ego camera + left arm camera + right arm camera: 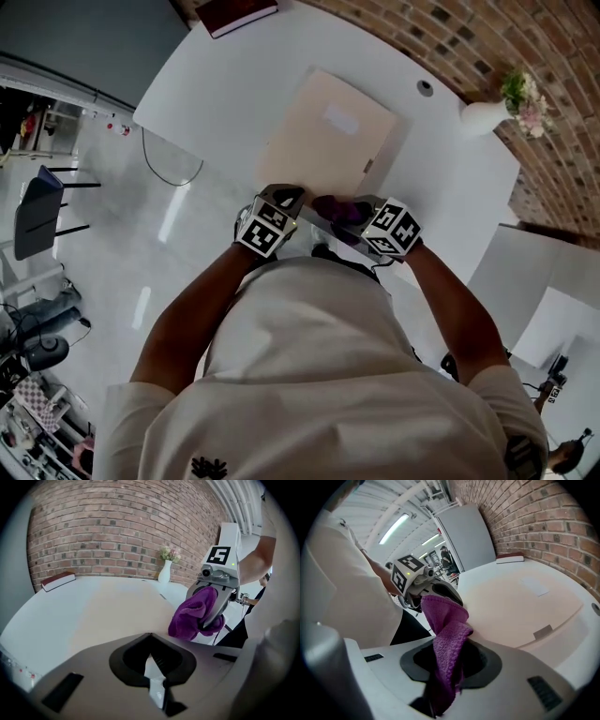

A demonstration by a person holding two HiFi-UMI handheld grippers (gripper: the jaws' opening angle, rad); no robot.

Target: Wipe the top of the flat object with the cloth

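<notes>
Dark grey plastic chair (pixel 36 214): on the glossy floor at far left, well apart from the work. Dark red hardback book (pixel 239 11): lies flat at the far left edge of the white rounded table (pixel 216 84), clear of any stroke. Left gripper (pixel 156 686): jaws pressed together with nothing between them, at the near left corner of the board; contact with it cannot be told. Beige flat rectangular board (pixel 323 131): the task's object, mid-table, bare but for a pale label and a small grey tab on its right edge. Purple knitted cloth (pixel 337 208): bunched and standing up from the right gripper (pixel 438 698), whose jaws are clamped on its lower folds; it sits at the board's near edge, just beside the left gripper, and whether it touches the surface cannot be told. Grey round grommet (pixel 426 87): set in the table beyond the board's right corner. White ceramic vase with small flowers (pixel 483 115): near the far right corner, against the red brick wall (pixel 450 37). Hazards, judged: the board may slide on the smooth table if unsteadied; the bunched cloth may wipe only a narrow strip or snag on the tab; an overlong rightward stroke could tip the vase. Nothing lies on the board itself.
</notes>
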